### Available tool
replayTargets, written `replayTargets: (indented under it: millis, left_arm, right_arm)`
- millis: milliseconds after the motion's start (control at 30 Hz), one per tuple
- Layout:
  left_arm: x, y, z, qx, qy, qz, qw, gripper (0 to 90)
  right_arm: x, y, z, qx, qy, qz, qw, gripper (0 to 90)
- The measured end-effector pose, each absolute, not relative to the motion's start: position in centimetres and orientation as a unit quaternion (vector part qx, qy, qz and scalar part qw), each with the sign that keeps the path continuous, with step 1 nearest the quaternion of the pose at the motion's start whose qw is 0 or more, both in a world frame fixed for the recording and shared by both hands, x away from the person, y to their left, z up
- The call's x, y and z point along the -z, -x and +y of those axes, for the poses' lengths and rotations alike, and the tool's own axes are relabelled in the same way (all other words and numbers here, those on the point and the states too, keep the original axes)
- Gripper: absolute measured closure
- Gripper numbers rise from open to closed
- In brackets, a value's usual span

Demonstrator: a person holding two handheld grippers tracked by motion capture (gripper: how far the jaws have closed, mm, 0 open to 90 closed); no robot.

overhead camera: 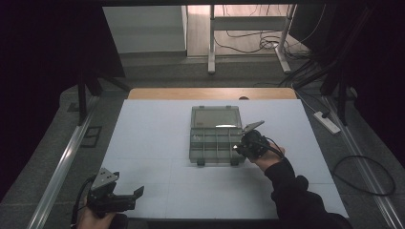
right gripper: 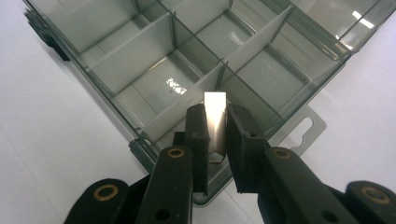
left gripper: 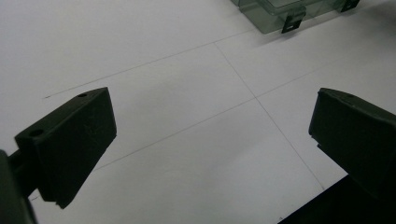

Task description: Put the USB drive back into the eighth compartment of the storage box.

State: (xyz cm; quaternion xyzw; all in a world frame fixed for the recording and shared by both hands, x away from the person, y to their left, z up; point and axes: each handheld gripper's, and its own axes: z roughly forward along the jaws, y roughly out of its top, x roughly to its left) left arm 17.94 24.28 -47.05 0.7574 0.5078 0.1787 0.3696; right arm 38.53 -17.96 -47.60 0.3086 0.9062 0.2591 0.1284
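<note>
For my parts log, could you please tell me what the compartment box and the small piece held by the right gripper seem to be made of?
The compartment box looks like clear, smoke-tinted plastic: you see the white table through its glossy walls and dividers. The small flat piece clamped in the right gripper reads as pale and smooth with a soft sheen, possibly a plastic divider or metal; the look leaves that open.

**Clear plastic, matt black jaws, bright metal**

The compartment box (right gripper: 154, 70) is smoky see-through plastic, glossy, with smooth dividers that catch the light. The right gripper (right gripper: 217, 135) has matt black jaws clamped on a flat metal piece (right gripper: 215, 123) with a polished, reflective face. The left gripper (left gripper: 205, 140) has 2 dull black plastic jaws. The table top (overhead camera: 143, 138) is matt white; its far edge (overhead camera: 210, 93) looks like wood.
</note>
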Motion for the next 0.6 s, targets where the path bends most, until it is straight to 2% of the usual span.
replayTargets:
  millis: [267,600]
  left_arm:
    - [47.05,-17.95,24.28,-0.179,-0.757,0.508,0.369,0.7]
    - [47.05,-17.96,24.28,-0.178,-0.757,0.508,0.369,0.7]
  right_arm:
    - [48.19,-38.63,-17.77,-0.248,-0.308,0.910,0.128,78.0]
    - [47.77,-38.50,-17.86,-0.262,-0.311,0.904,0.129,71.1]
